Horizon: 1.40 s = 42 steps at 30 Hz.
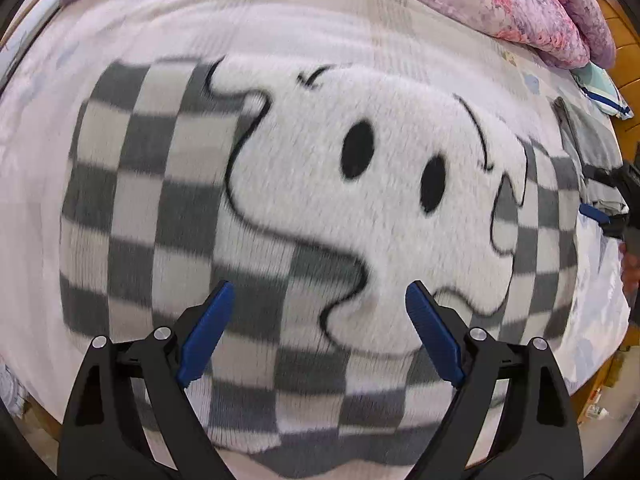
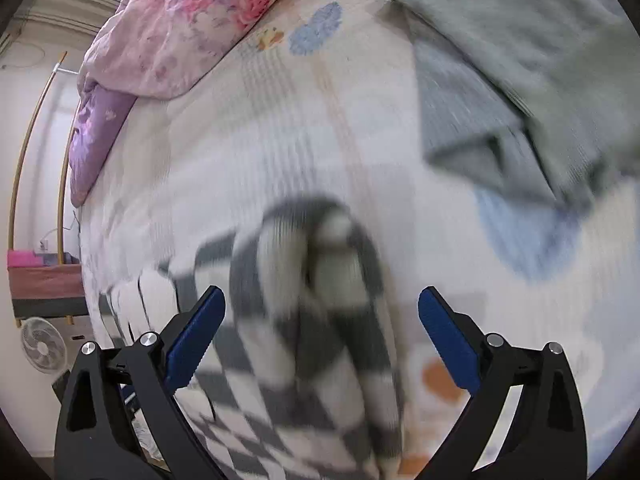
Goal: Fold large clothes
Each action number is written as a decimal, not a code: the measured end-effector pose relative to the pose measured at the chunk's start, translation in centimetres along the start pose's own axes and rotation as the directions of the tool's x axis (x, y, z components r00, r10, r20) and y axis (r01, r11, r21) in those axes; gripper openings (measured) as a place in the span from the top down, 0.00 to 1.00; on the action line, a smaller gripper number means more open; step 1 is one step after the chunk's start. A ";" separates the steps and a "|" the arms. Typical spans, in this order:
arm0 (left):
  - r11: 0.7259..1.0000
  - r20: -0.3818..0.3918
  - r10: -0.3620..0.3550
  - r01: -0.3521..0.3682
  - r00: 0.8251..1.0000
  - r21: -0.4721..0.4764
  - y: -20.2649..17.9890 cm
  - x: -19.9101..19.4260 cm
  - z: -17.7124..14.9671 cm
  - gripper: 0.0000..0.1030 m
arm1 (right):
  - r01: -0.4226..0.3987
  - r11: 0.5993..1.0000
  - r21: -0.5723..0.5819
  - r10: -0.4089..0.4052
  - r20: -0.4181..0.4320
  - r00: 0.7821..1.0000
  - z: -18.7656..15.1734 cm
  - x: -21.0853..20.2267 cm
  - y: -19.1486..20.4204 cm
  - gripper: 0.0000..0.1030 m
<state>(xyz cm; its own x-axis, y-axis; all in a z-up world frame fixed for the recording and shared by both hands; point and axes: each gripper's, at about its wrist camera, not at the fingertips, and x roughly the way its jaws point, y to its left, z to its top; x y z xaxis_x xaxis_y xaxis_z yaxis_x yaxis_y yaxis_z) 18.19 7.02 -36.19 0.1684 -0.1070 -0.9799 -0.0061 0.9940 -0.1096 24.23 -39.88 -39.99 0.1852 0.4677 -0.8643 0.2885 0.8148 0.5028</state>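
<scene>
Both jaws spread, empty, above the checkered sweater (image 1: 168, 208).
Pinch its lower-frame hem evenly with left gripper (image 1: 320, 312) and right gripper (image 2: 322, 316).

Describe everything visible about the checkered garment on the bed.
The checkered garment is a fuzzy, knit-looking piece in grey and white squares, with a large white plush cartoon face outlined in black, two black oval eyes. It lies folded into a compact block, flat on the pale bedsheet, face upward. In the right wrist view a rounded, bunched end of it shows, blurred. The left gripper hovers over it with fingers spread, nothing between them; no fingers touch it.
</scene>
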 end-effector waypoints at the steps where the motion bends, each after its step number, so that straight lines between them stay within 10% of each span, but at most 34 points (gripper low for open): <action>1: 1.000 0.005 0.006 -0.006 1.000 0.000 -0.8 0.2 0.6 0.15 | -0.026 1.000 -0.004 0.026 0.000 1.000 0.7 0.6 -0.1 0.09; 10: 0.998 0.029 0.056 -0.057 0.998 0.032 -3.8 1.0 4.0 0.15 | -0.215 0.977 0.004 0.214 -0.069 0.974 4.2 5.0 -0.7 0.06; 13: 0.996 0.028 0.070 -0.072 0.997 0.055 -4.7 1.3 4.5 0.15 | -0.419 0.897 0.140 0.437 -0.144 0.888 1.8 5.8 -2.3 0.06; 21: 0.991 0.014 0.098 -0.099 0.995 0.090 -6.4 1.4 5.5 0.15 | -0.491 0.849 0.195 0.523 -0.172 0.835 -5.5 5.4 -3.8 0.08; 26: 0.996 -0.001 0.032 -0.032 0.999 0.082 -6.4 1.4 7.5 0.25 | -0.333 0.929 0.163 0.367 -0.266 0.892 -10.7 5.0 -3.2 0.10; 29: 0.999 -0.044 0.020 -0.018 0.999 0.050 -6.3 1.8 9.9 0.46 | -0.113 0.991 0.068 0.127 -0.250 0.960 -12.8 3.8 -1.9 0.43; 32: 0.999 -0.080 0.029 -0.026 0.996 0.035 -6.0 3.0 12.5 0.70 | -0.065 0.984 0.168 0.104 -0.234 0.967 -13.0 3.3 -2.1 0.50; 38: 0.998 -0.257 0.066 -0.062 0.964 0.025 -5.9 8.7 16.0 0.70 | 0.049 0.979 0.198 0.002 -0.249 0.969 -11.6 4.9 -1.0 0.38; 42: 0.998 -0.429 0.069 -0.065 0.901 0.025 -6.3 8.2 16.6 0.79 | 0.071 0.978 0.195 -0.017 -0.264 0.964 -10.5 5.5 0.0 0.37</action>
<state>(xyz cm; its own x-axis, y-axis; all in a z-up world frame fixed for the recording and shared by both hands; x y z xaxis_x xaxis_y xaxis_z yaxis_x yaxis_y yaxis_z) 35.99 0.28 -40.78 -0.2718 -0.0378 -0.9616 0.0075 0.9991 -0.0414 15.36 -33.70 -44.86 -0.0746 0.5276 -0.8462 0.4785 0.7634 0.4339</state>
